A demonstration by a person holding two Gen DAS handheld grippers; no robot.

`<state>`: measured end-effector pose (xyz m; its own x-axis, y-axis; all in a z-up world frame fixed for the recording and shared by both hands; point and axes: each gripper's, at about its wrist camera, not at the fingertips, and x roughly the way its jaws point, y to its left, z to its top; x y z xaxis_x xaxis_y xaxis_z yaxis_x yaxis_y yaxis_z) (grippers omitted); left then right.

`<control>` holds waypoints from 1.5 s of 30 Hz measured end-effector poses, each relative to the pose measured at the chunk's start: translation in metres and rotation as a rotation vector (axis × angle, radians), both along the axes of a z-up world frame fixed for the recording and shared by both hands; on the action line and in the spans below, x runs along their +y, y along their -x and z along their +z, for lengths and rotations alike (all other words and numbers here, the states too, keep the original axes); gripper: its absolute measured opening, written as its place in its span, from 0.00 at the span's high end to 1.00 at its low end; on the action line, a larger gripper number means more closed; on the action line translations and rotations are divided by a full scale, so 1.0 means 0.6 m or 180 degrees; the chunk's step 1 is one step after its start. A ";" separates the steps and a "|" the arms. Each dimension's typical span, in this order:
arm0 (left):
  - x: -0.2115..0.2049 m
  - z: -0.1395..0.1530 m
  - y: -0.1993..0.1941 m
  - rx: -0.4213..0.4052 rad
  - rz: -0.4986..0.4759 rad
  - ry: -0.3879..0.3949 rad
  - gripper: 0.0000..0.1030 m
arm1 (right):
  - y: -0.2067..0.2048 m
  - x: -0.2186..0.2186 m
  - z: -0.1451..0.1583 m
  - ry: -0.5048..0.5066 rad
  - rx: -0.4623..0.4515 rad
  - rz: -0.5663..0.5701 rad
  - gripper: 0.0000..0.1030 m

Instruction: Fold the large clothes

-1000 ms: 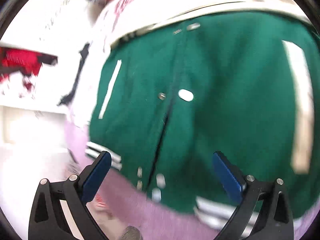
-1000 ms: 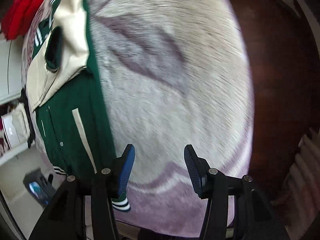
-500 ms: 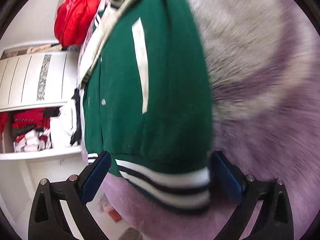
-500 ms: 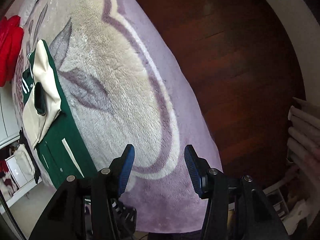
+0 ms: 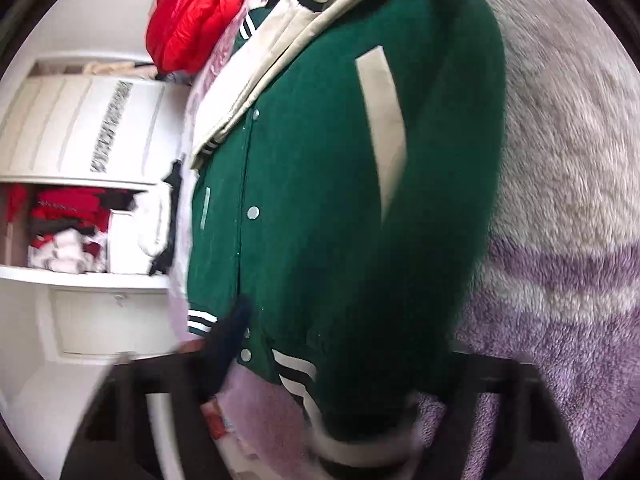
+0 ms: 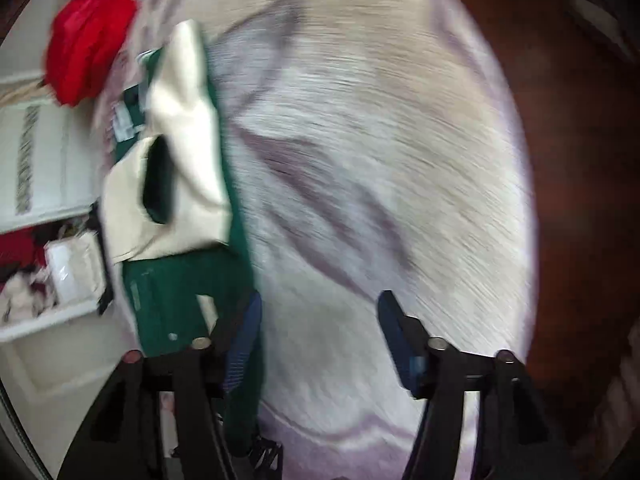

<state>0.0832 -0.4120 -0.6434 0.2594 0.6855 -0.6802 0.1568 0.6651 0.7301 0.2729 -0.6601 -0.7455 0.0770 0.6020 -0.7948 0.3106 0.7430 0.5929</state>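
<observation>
Left wrist view: a green varsity jacket with cream sleeves and striped ribbed hem (image 5: 340,208) lies spread on a fluffy lilac-and-cream blanket (image 5: 568,208), its snap-button front facing up and a cream pocket welt slanting across the right panel. The left gripper (image 5: 320,380) reaches over the jacket's striped hem, its jaws closing with the hem corner between them; motion blur hides whether the pads already press on the fabric. A red puffy garment (image 5: 192,16) sits bunched beyond the collar, and white shelves stuffed with red and white clothes (image 5: 72,232) stand to the left.

Right wrist view, heavily blurred: the right gripper (image 6: 320,336) hangs above the blanket (image 6: 380,160) at the jacket's (image 6: 172,296) right edge, jaws opening and fairly wide, only blanket pile between them, the left fingertip (image 6: 246,332) over green cloth. Dark wooden floor (image 6: 580,160) shows past the blanket's edge.
</observation>
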 end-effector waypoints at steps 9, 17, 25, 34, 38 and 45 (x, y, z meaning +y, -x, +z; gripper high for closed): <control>-0.009 0.034 0.022 -0.0111 -0.0208 0.0215 0.81 | -0.145 0.103 -0.121 -0.1006 0.0237 0.0012 0.15; 0.059 0.078 0.008 -0.0266 -0.0211 0.0321 0.81 | -0.147 0.168 -0.053 -0.0850 0.0050 -0.0300 0.87; 0.190 0.167 -0.011 -0.0447 -0.0084 0.0804 0.81 | -0.201 0.297 0.125 -0.0755 -0.0270 -0.0270 0.89; 0.466 0.222 -0.076 -0.0646 0.0515 0.1435 0.80 | -0.357 0.644 0.254 -0.0150 -0.0368 0.0266 0.89; 0.600 0.166 -0.106 -0.0586 0.0888 0.1678 0.80 | -0.396 0.829 0.229 0.0142 -0.0318 0.0562 0.89; 0.721 0.085 -0.125 -0.0400 0.1156 0.1934 0.78 | -0.438 1.029 0.129 0.0610 -0.0132 0.0860 0.90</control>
